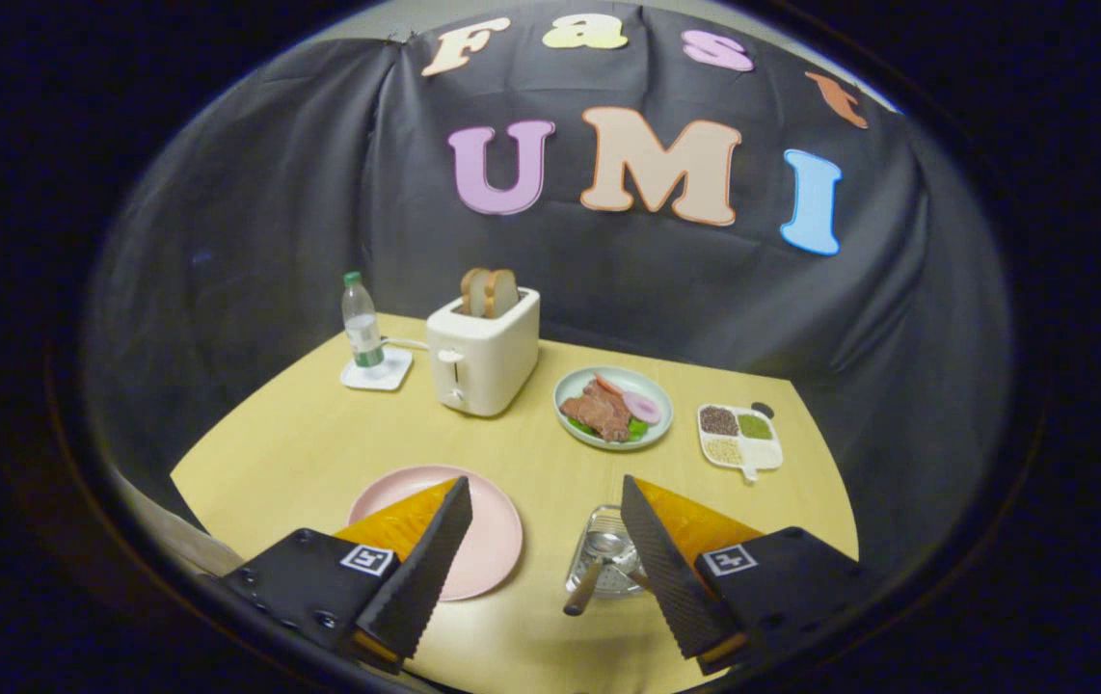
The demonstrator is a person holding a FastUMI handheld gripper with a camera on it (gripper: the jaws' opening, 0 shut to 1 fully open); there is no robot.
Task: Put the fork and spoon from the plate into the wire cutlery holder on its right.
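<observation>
Beside the wide-open tongs [546, 496], the wire cutlery holder [604, 564] holds cutlery; pink plate [488, 540] bare.

I see a pale yellow bench [319, 453] standing against the draped black cloth wall [252, 222], with soft, even light across its top.

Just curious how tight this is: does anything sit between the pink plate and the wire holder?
Nothing visible: bare table separates pink plate and wire holder. A cutlery handle already leans out of the holder. The open gripper flanks that gap.
</observation>
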